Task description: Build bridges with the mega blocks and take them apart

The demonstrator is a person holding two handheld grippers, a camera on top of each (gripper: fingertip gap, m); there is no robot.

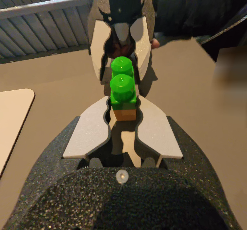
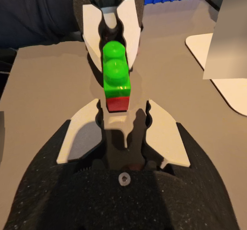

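Looking at it, the green block bridges an orange block and a red block, long axis running straight between the tongs. The left gripper pinches its near end; the right gripper is open, just short.

From my right tongs I look straight along the green block, which sits on a red block on the grey worktop. My fingers stand apart, just short of the red block and touching neither. Beyond the green block, the left tongs flank its far end. A pale board lies well off to the right.
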